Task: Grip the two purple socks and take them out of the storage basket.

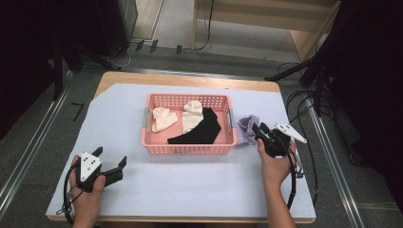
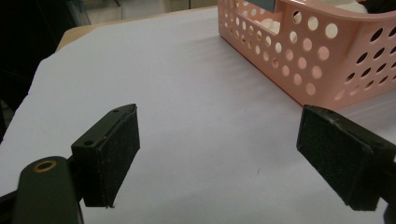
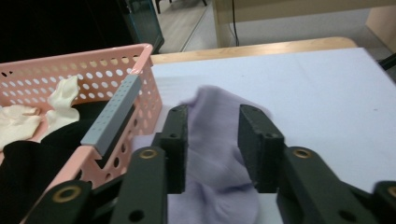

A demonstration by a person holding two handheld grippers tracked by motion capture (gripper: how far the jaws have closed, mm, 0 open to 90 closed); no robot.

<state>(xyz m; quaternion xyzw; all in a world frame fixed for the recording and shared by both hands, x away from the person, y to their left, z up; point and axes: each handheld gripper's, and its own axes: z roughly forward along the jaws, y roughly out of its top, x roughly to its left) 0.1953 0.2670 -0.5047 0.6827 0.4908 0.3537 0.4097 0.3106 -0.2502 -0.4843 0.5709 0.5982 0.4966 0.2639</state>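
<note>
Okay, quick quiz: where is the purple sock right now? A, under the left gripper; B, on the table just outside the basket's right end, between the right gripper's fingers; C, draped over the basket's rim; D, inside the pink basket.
B: the purple sock lies on the table beside the pink basket, with the right gripper straddling it.

The pink basket (image 1: 189, 148) blocks the middle of the tabletop (image 1: 199, 185). From it, bare white surface runs open toward 6, 7 and 9 o'clock. At its 3 o'clock, a lilac sock (image 1: 247, 129) lies just beside the basket wall, narrowing that passage; beyond it the tabletop is open.
</note>
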